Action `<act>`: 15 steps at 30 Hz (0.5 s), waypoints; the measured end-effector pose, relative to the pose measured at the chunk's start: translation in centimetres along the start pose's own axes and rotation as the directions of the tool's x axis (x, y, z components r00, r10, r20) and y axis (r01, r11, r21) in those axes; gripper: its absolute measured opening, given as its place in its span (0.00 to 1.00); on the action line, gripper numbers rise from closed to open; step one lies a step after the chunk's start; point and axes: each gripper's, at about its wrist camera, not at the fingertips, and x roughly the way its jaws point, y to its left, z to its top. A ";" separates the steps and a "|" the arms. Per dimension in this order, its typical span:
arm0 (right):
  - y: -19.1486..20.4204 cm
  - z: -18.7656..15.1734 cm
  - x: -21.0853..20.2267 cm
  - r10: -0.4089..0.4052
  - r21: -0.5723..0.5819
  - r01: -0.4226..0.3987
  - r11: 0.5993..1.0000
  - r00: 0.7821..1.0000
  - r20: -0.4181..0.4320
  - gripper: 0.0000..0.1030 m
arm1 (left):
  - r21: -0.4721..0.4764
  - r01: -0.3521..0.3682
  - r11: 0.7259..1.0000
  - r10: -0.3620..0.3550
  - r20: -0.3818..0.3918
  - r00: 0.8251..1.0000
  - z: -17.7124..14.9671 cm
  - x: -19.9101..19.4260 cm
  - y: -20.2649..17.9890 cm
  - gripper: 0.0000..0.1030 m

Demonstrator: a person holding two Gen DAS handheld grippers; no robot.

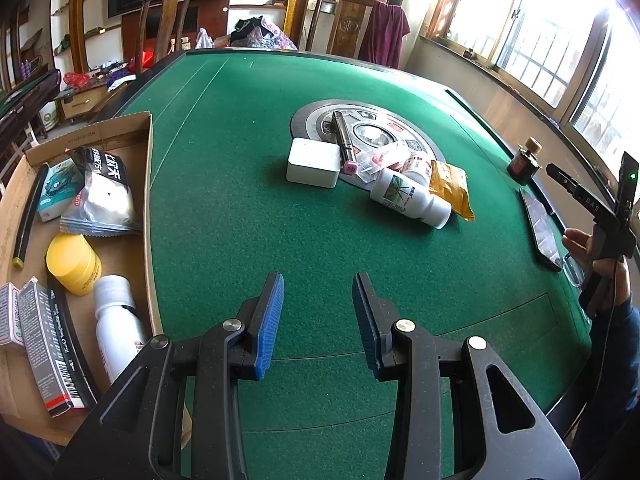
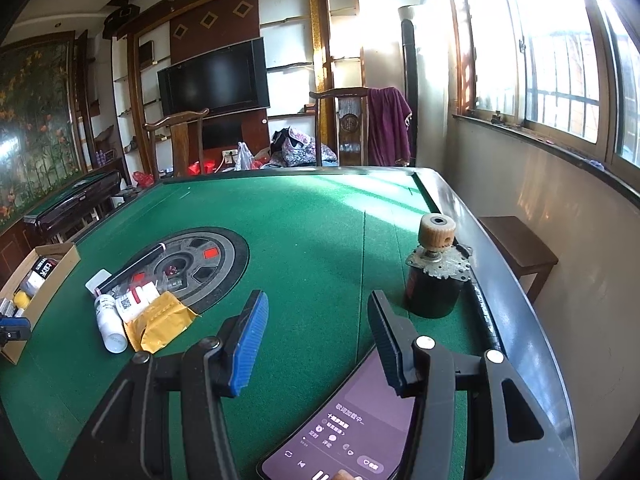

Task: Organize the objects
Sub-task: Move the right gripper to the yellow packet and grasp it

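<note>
Progress roughly half: cardboard box (image 1: 120,136) at 9 o'clock holds a yellow jar (image 1: 72,264), pouches, cartons. White box (image 1: 313,162), marker (image 1: 344,140), white bottle (image 1: 412,198), yellow packet (image 1: 452,188) wait at worktop (image 1: 240,208) centre; motor (image 2: 436,276) at 3. Left gripper (image 1: 318,320) and right gripper (image 2: 318,340) both apart, empty. Green felt mahjong worktop, sunlit living room.

- Table (image 1: 240,200) – matt green felt, slightly fuzzy; glossy dark rim at the right of the right wrist view.
- Cardboard box (image 1: 148,184), left edge – plain brown card, matt.
- White bottle (image 1: 408,196), centre – smooth plastic, printed paper label.
- Yellow packet (image 1: 450,190) – crinkled, slight sheen.
- Left gripper (image 1: 318,320) – matt black plastic, ribbed blue pads, bright metal pins.
- Phone (image 2: 344,424), lower right – glossy glass screen.
- Chairs (image 2: 176,140) – polished dark wood.
</note>
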 end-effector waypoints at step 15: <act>2.6 -0.5 3.7 -0.062 -0.187 0.046 0.981 0.995 -0.080 0.51 | 0.004 0.002 1.000 -0.002 -0.004 1.000 -0.1 0.1 0.0 0.34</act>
